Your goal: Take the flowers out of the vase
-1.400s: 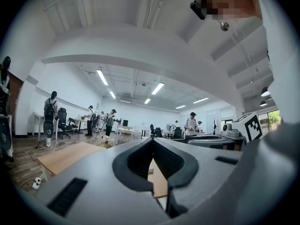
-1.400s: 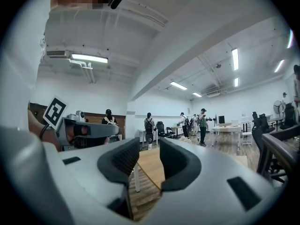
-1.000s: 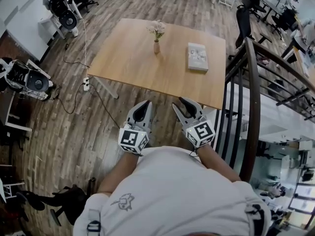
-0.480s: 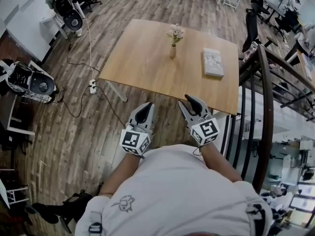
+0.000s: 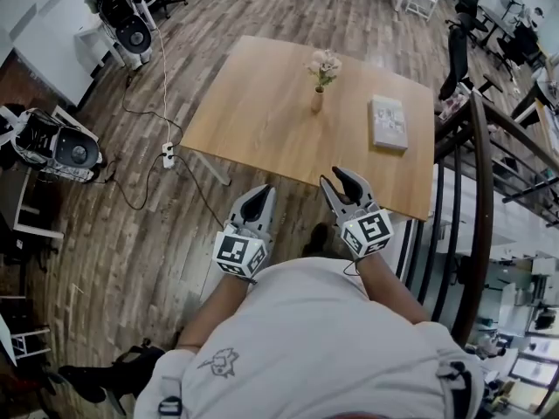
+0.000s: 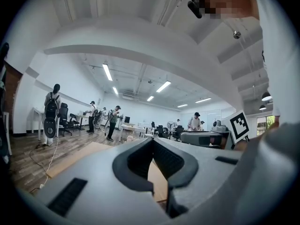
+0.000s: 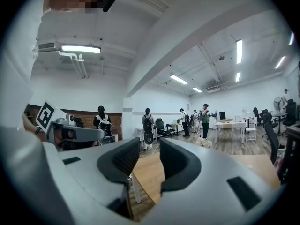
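The flowers (image 5: 324,61), a small pale bunch, stand upright in a narrow vase (image 5: 317,101), and the vase stands near the middle of a wooden table (image 5: 253,112), a little toward its far side. A book (image 5: 389,122) lies flat to the right of the vase, apart from it, and nothing else is on the table. The person stands on the wooden floor (image 5: 131,234) before the near edge of the table, with a dark railing (image 5: 476,190) close on the right. Both grippers are held level in front of the body, well apart from the vase, and neither touches anything. The left gripper (image 5: 259,190) has its jaws brought together at the tips with nothing between them. The right gripper (image 5: 336,178) has its jaws parted by a clear gap, and this gap is also empty. I judge that the step in hand is the approach to the table, so no flower is taken out yet. The next move calls for coming close enough to reach over the table. Then probably one gripper must steady the vase while the other closes on the stems just above the rim and lifts them straight up, so the light vase does not tip over.
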`<move>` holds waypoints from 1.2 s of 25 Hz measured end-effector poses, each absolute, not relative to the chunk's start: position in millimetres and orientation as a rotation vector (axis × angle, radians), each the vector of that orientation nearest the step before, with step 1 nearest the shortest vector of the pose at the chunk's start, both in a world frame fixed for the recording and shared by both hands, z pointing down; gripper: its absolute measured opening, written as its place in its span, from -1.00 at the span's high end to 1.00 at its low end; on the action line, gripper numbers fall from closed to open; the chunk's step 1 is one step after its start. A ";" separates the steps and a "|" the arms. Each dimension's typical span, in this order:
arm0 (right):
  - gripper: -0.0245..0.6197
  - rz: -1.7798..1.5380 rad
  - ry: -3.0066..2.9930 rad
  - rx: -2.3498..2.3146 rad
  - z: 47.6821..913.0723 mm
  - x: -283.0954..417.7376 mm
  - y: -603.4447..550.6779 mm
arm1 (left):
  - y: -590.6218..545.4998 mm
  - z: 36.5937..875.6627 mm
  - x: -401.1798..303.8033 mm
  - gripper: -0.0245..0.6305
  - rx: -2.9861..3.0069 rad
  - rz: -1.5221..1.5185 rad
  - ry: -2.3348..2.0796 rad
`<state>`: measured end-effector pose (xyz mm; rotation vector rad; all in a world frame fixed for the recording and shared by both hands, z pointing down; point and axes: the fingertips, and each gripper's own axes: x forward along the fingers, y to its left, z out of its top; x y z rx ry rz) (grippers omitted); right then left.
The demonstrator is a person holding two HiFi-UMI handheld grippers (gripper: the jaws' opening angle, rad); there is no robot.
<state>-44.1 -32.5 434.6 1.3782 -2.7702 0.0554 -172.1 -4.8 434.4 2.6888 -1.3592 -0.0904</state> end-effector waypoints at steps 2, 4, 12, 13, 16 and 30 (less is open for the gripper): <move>0.49 0.063 -2.782 1.364 438.2 -42.8 -48.9 | -18.8 436.9 -173.0 0.91 2.679 -0.079 -1.379; 0.49 0.070 -2.793 1.347 441.4 -39.3 -66.3 | -34.2 437.8 -170.9 0.91 2.669 -0.075 -1.397; 0.49 0.118 -2.810 1.328 451.1 7.6 -139.2 | -108.3 436.5 -125.9 0.91 2.664 -0.048 -1.416; 0.49 0.119 -2.811 1.325 451.0 15.6 -147.7 | -117.3 435.1 -118.7 0.91 2.664 -0.048 -1.420; 0.49 0.128 -2.815 1.316 448.6 39.8 -175.1 | -145.0 430.3 -96.2 0.91 2.662 -0.043 -1.428; 0.48 0.240 -2.757 1.354 477.9 86.7 -238.9 | -212.2 448.6 -49.3 0.91 2.653 0.044 -1.352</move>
